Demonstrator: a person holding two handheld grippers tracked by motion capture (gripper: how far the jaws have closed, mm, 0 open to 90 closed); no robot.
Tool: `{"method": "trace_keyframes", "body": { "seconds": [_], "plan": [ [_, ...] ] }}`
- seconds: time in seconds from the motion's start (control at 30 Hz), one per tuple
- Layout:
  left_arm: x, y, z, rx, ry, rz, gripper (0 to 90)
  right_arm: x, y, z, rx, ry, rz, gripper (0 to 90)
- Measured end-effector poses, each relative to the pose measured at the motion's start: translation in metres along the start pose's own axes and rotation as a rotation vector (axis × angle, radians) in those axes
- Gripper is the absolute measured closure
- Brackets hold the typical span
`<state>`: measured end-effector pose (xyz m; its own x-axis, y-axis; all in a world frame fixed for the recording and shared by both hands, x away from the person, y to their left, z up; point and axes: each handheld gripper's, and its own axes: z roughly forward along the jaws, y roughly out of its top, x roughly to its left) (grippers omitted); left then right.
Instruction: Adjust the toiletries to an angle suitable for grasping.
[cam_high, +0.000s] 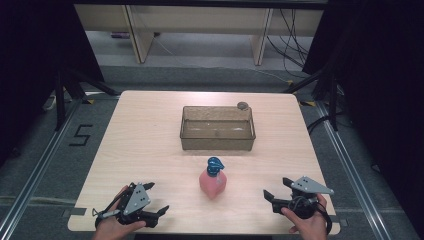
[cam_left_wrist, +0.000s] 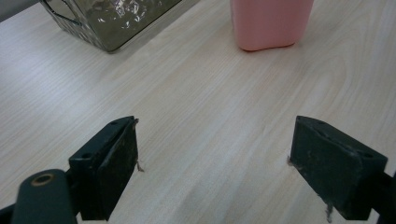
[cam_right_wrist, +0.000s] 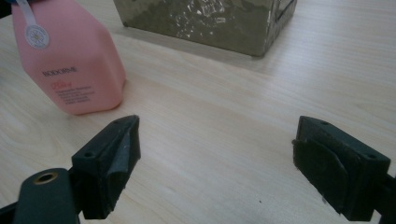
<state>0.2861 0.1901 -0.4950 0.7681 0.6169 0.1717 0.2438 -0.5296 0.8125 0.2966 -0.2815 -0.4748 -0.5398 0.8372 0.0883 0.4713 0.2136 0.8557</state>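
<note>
Dark curtains and grey flooring are framing a pale wooden table (cam_high: 150, 150), and both tools are waiting at its near edge. Seen from the left gripper view, the left gripper (cam_left_wrist: 215, 163) is standing with its jaws wide apart, bare wood between them and nothing touching the pads. The right gripper (cam_right_wrist: 217, 163) is doing the same in its own view: jaws spread fully, empty, the tabletop showing through the gap.

Moving outward, the pink bottle (cam_high: 213, 181) with its blue pump top is standing upright between the two tools, near each of them but touching neither (its lower body is sitting at the top edge of the left gripper view and at the upper left of the right one). Behind it, farther from the person, a clear rectangular bin (cam_high: 218, 143) is sitting apart from the bottle, and a small dark round object (cam_high: 242, 105) is resting at the bin's far right corner.

Judging from this layout, the step in hand is an approach to the bottle. Doing it well probably means bringing one tool in level, squaring the open jaws on the body's flatter sides below the pump, and closing gently enough that the plastic is not squeezing out or tipping.
</note>
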Motion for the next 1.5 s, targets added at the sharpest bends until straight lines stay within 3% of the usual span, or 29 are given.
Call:
{"method": "trace_keyframes", "body": {
  "seconds": [0.17, 0.2, 0.23, 0.37, 0.43, 0.47, 0.53, 0.6, 0.67, 0.77, 0.83, 0.87, 0.9, 0.97, 1.0, 1.03, 1.2, 1.37, 1.4, 1.5],
  "plan": [
    [0.000, 0.000, 0.001, -0.004, -0.003, -0.008, 14.8, 0.004, 0.002, 0.000, -0.023, 0.014, -0.012, 16.1],
    [0.000, 0.000, 0.001, -0.006, -0.002, -0.008, 14.8, 0.007, 0.002, 0.000, -0.016, 0.027, 0.015, 16.1],
    [0.000, 0.000, 0.000, -0.007, 0.005, -0.005, 14.8, 0.007, 0.004, 0.000, -0.026, 0.029, -0.012, 16.0],
    [0.000, 0.000, 0.000, -0.009, 0.007, -0.005, 14.8, 0.015, 0.006, 0.005, -0.046, 0.055, -0.015, 15.9],
    [0.000, 0.000, 0.000, -0.009, 0.006, -0.005, 14.8, 0.018, 0.006, 0.006, -0.047, 0.064, 0.007, 15.9],
    [0.000, 0.000, 0.000, -0.009, 0.006, -0.005, 14.8, 0.017, 0.007, 0.006, -0.043, 0.064, -0.026, 15.9],
    [0.001, 0.000, -0.001, 0.005, 0.015, 0.010, 14.8, 0.021, 0.008, 0.009, -0.051, 0.088, -0.032, 15.9],
    [0.002, 0.000, -0.001, 0.004, 0.011, 0.010, 14.8, 0.022, 0.009, 0.009, -0.053, 0.080, -0.048, 15.9],
    [0.001, 0.000, -0.001, 0.002, 0.016, 0.011, 14.8, 0.026, 0.010, 0.009, -0.054, 0.087, -0.027, 15.8],
    [0.000, 0.000, 0.000, -0.009, 0.007, -0.005, 14.8, 0.027, 0.012, 0.010, -0.070, 0.092, -0.041, 15.8],
    [0.002, 0.000, -0.001, 0.004, 0.009, 0.010, 14.8, 0.029, 0.013, 0.011, -0.086, 0.091, -0.044, 15.9],
    [0.001, 0.000, 0.000, -0.006, 0.009, 0.001, 14.8, 0.032, 0.013, 0.011, -0.084, 0.109, -0.019, 15.9],
    [0.000, 0.000, 0.000, -0.011, 0.008, -0.005, 14.8, 0.030, 0.014, 0.012, -0.082, 0.100, -0.055, 15.9],
    [0.000, 0.000, 0.000, -0.011, 0.011, -0.004, 14.8, 0.034, 0.015, 0.013, -0.092, 0.110, -0.039, 15.9],
    [0.001, 0.000, -0.001, -0.006, 0.009, -0.001, 14.8, 0.034, 0.016, 0.013, -0.087, 0.113, -0.065, 16.0],
    [0.001, 0.000, -0.001, -0.009, 0.008, -0.002, 14.8, 0.038, 0.016, 0.014, -0.099, 0.124, -0.031, 16.1],
    [0.000, 0.000, 0.000, -0.010, 0.007, -0.002, 14.8, 0.046, 0.021, 0.017, -0.097, 0.147, -0.081, 16.8],
    [0.000, 0.000, 0.001, -0.010, 0.000, -0.007, 14.8, 0.053, 0.023, 0.019, -0.101, 0.173, -0.068, 17.6],
    [0.000, 0.000, 0.001, -0.009, -0.004, -0.008, 14.8, 0.053, 0.025, 0.020, -0.124, 0.176, -0.106, 20.0],
    [0.000, 0.000, 0.001, -0.009, -0.003, -0.008, 14.8, 0.057, 0.027, 0.020, -0.129, 0.173, -0.097, 19.8]
  ]
}}
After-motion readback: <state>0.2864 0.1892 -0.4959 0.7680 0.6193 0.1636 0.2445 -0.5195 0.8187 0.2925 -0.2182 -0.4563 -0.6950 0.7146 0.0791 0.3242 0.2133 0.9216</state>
